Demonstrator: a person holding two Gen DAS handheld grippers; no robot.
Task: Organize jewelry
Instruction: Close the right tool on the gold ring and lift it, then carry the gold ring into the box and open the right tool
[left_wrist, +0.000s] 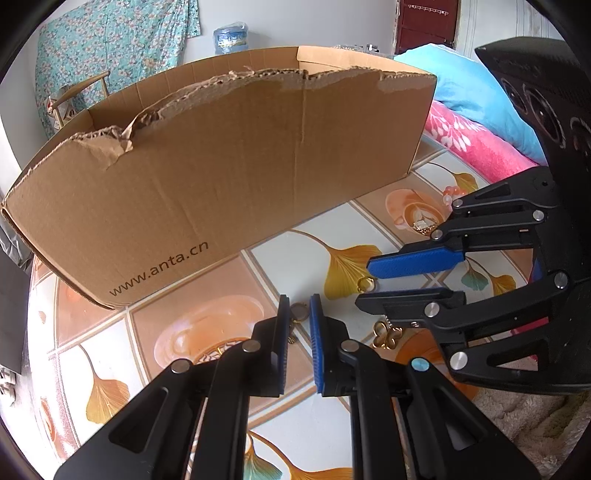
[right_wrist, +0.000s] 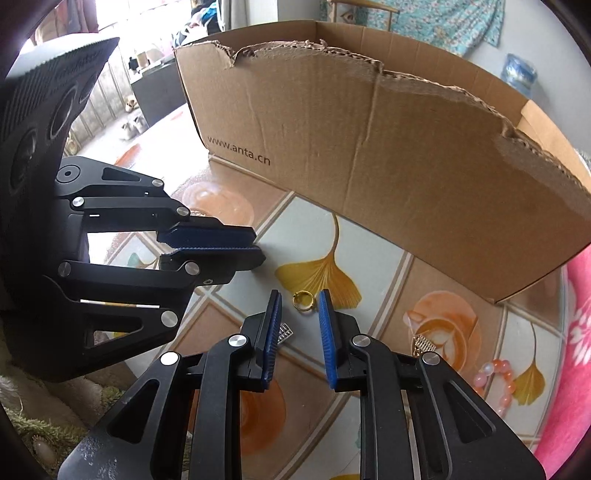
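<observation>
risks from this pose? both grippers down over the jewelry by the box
1. The right gripper is open around a thin gold ring lying flat on the tabletop; closing may flick it away rather than pinch it.
2. The left gripper straddles another ring close by, so the two grippers could collide.
3. The cardboard box has a tall torn wall; a carried piece may snag on it.

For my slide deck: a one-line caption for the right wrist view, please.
Open right gripper lines up on a gold ring before the torn cardboard box, left gripper alongside.
</observation>
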